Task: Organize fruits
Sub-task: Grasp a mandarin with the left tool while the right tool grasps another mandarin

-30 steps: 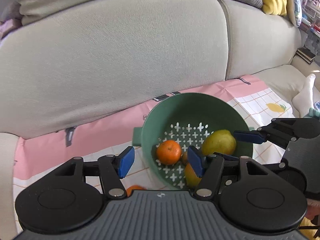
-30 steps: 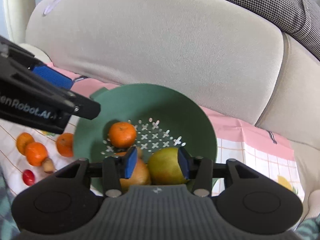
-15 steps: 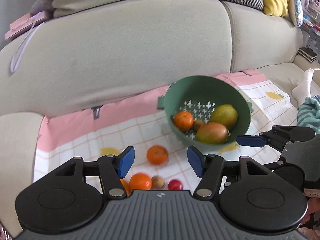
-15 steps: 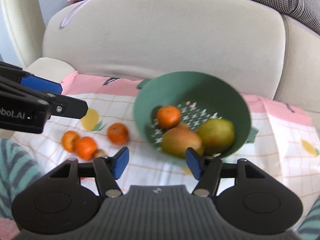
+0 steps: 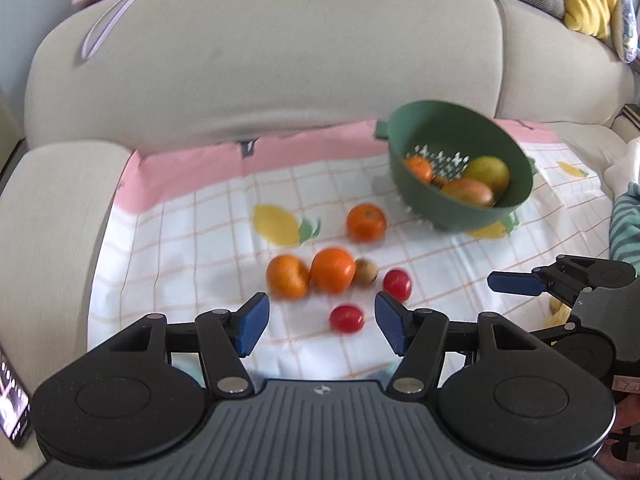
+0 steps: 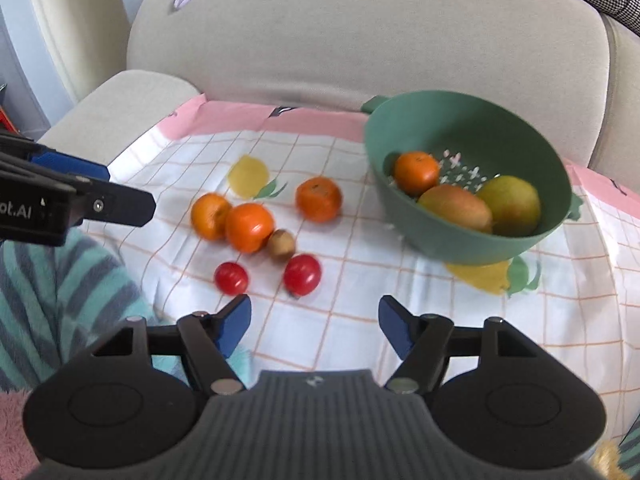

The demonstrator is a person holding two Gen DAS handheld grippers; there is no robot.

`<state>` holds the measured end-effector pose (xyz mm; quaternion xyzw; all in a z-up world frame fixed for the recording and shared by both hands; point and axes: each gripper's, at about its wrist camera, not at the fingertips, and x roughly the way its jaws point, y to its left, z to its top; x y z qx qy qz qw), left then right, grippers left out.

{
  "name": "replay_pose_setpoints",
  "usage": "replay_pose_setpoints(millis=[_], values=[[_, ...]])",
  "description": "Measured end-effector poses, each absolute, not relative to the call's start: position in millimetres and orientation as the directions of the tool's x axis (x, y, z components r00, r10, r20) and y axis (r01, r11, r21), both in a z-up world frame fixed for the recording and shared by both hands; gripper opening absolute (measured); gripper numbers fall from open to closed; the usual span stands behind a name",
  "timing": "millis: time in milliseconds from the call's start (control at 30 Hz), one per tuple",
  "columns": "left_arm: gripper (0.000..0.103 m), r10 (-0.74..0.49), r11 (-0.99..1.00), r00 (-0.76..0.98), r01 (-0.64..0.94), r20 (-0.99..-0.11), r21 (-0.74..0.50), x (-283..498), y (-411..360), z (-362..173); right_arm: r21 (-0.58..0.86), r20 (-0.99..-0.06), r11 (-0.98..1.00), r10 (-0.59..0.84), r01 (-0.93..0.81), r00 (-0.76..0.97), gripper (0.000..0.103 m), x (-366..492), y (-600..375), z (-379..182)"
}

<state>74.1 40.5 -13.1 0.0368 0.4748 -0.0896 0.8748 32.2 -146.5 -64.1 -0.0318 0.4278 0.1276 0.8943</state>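
- Beige sofa cushions fill the background, and a checked cloth with lemon prints covers the seat ahead of both tongs.
- We hold the left tongs wide open and empty; a small red tomato lies on the cloth between their blue pads.
- Just beyond them we see two oranges touching, a small brown fruit beside them, a second tomato, and a third orange farther off.
- We hold the right tongs open too, gripping nothing.
- Ahead and right of them sits the green colander, tilted, holding an orange, a mango and a yellow-green fruit.
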Motion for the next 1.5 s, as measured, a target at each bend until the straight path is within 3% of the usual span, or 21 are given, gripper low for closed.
replay_pose_setpoints(millis=[333, 433, 900, 1067, 1333, 1500], values=[[0.071, -0.078, 0.99, 0.522, 0.139, -0.849, -0.005, 60, 65, -30, -0.007, -0.791, 0.95, 0.187, -0.313, 0.582, 0.07, 20, -126, -75], [0.071, -0.103, 0.991, 0.519, 0.13, -0.849, -0.041, 59, 73, -34, -0.014, -0.797, 0.952, 0.174, -0.306, 0.579, 0.073, 22, -126, -77], [0.071, -0.164, 0.985, 0.508, 0.133, -0.845, -0.112, 67, 80, -49, 0.008, -0.824, 0.944, 0.193, -0.33, 0.532, 0.072, 31, -125, -91], [0.067, -0.18, 0.981, 0.501, 0.155, -0.847, -0.116, 75, 76, -51, 0.013, -0.825, 0.945, 0.195, -0.327, 0.531, 0.061, 37, -127, -94], [0.06, -0.177, 0.978, 0.482, 0.187, -0.858, -0.096, 102, 72, -58, 0.048, -0.784, 0.936, 0.252, -0.349, 0.567, 0.053, 54, -124, -83], [0.059, -0.185, 0.976, 0.463, 0.191, -0.867, -0.106, 114, 74, -61, -0.001, -0.753, 0.899, 0.287, -0.437, 0.592, 0.048, 63, -106, -77]])
